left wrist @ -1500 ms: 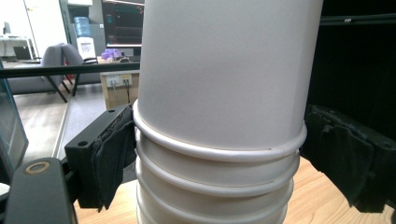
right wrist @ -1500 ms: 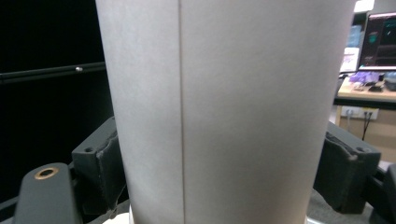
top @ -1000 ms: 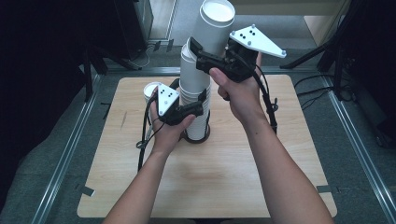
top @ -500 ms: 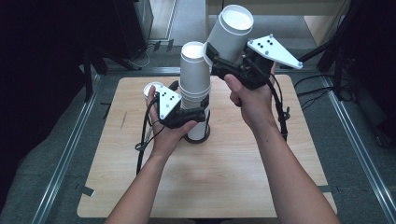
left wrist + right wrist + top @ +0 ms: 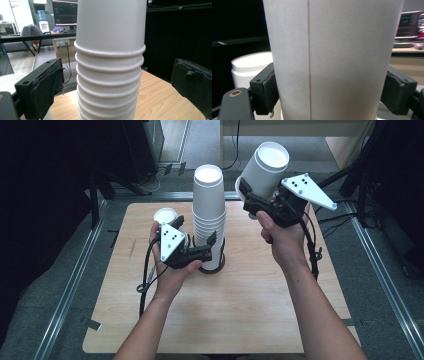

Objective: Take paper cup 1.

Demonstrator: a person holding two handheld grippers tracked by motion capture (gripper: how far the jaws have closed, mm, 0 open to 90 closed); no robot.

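Matt paper cups (image 5: 209, 220) (wood table (image 5: 240, 305))

The tall stack of white paper cups (image 5: 209, 215) has plain white walls with ringed rims. The single white paper cup (image 5: 264, 170) is plain too. The light wooden table top (image 5: 240, 305) shows pale grain. The grey three-cornered plate (image 5: 306, 190) carries black dots.

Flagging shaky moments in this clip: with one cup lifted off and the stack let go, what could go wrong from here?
1. The tall cup stack stands free: the left tool is open around it, jaws clear of both sides. A bump could topple it.
2. The right tool holds the lifted cup tilted, near the stack's top; it might clip it.
3. The small cup sits beside the left hand, easy to knock.
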